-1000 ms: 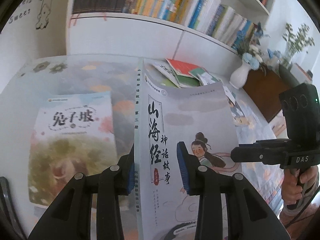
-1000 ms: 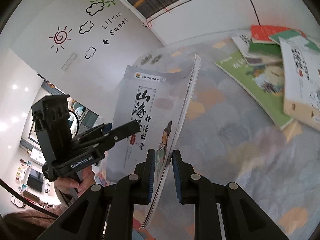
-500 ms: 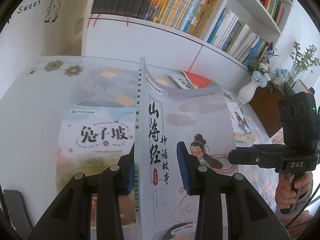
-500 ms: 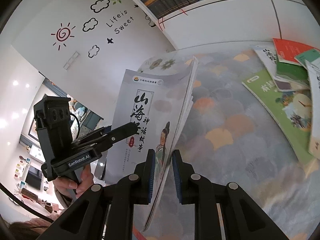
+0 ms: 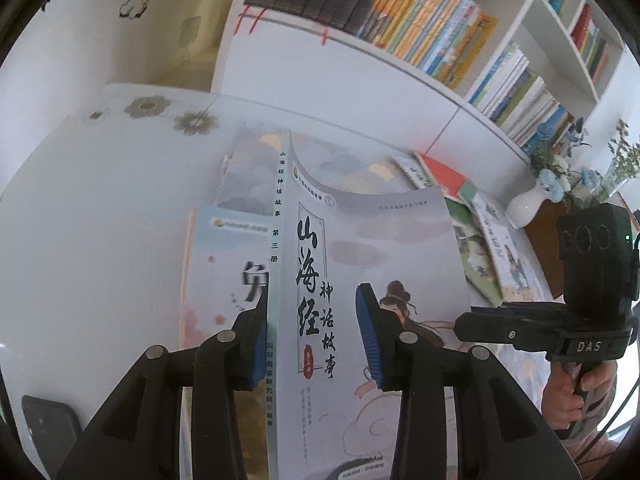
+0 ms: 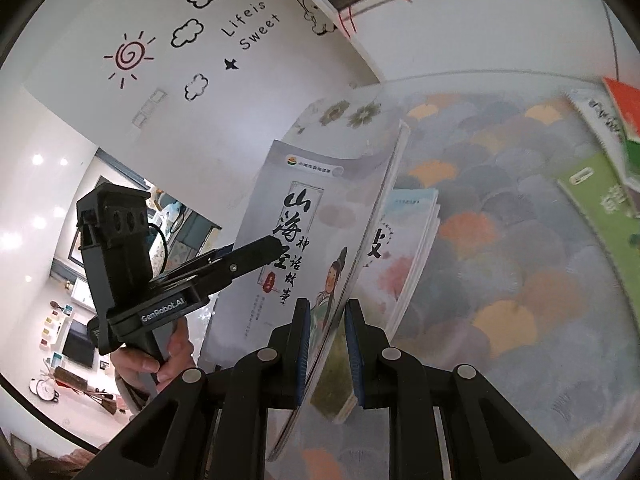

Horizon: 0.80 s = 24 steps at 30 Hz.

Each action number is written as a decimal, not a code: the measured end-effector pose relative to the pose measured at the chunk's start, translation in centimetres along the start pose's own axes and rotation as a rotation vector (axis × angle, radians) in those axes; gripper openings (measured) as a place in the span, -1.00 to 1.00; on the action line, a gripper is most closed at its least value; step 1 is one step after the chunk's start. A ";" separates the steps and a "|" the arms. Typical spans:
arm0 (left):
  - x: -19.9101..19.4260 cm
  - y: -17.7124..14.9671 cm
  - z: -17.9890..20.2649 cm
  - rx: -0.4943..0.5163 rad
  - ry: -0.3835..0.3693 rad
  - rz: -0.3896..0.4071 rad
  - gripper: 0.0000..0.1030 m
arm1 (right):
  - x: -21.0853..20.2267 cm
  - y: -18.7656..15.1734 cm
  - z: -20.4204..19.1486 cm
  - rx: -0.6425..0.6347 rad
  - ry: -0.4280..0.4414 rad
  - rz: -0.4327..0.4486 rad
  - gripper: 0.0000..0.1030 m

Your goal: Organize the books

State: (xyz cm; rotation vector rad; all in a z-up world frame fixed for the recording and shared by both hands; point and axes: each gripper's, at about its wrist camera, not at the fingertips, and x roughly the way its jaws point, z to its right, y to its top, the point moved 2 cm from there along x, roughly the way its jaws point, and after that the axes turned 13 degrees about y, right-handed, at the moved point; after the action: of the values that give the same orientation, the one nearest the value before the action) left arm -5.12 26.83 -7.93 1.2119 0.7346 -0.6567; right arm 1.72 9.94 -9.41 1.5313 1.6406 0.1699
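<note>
A grey storybook (image 5: 380, 240) with a girl drawn on its cover hangs tilted above the table, held between both grippers. My left gripper (image 5: 312, 304) sits at its spine, pads on both covers, and its jaws are opening. It also shows in the right wrist view, left gripper (image 6: 268, 250). My right gripper (image 6: 326, 308) is shut on the book's page edge (image 6: 360, 240); from the left wrist view that right gripper (image 5: 466, 320) reaches in from the right. A pale picture book (image 5: 224, 264) lies flat just beneath, same pale book (image 6: 404, 252).
A loose pile of green and red books (image 5: 476, 216) lies at the table's right, by a white vase (image 5: 524, 208). The patterned tablecloth (image 6: 512, 248) covers the table. White bookshelves (image 5: 420, 32) stand behind. A dark phone (image 5: 48, 428) rests near left. A hand (image 6: 160, 360) holds each grip.
Both grippers carried the grey book sideways across the table, away from the loose pile. The pale book, earlier off to the left, now lies directly under it.
</note>
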 end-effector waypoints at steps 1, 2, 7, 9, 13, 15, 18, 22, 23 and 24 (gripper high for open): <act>0.4 0.0 -0.3 -0.003 0.006 -0.005 -0.33 | 0.4 0.1 0.4 0.008 0.003 -0.002 -0.65; 0.7 -0.1 -0.6 -0.008 0.011 -0.007 -0.33 | 0.8 0.2 0.8 0.018 0.007 -0.005 -0.65; 2.7 -0.4 -1.8 -0.018 0.059 -0.050 -0.33 | 2.2 0.3 2.3 0.046 0.007 -0.033 -0.65; 3.2 -0.6 -1.9 -0.005 0.106 -0.054 -0.32 | 2.4 0.3 2.8 0.055 0.011 -0.038 -0.65; 3.7 -0.6 -2.1 0.032 0.224 -0.035 -0.28 | 2.5 0.4 3.2 0.056 0.007 -0.026 -0.65; 3.9 -0.6 -2.4 0.029 0.228 -0.037 -0.28 | 2.5 0.3 3.3 0.057 0.007 -0.026 -0.65; 4.1 -0.6 -3.0 0.019 0.213 -0.031 -0.23 | 2.7 0.2 3.5 0.054 -0.010 -0.026 -0.64; 3.8 -0.6 -3.6 0.013 0.203 -0.025 -0.23 | 3.4 -0.1 4.0 0.083 -0.067 -0.061 -0.56; 3.8 -0.6 -3.6 0.013 0.206 -0.024 -0.23 | 3.6 -0.3 3.9 0.079 -0.086 -0.074 -0.54; 3.7 -0.6 -3.7 0.014 0.218 -0.022 -0.23 | 3.6 -0.3 3.8 0.070 -0.092 -0.078 -0.52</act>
State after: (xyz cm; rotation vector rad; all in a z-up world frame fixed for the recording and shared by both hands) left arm -3.90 30.10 -11.89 1.3029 0.9277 -0.5535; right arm 4.38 11.32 -13.71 1.5020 1.6448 -0.0009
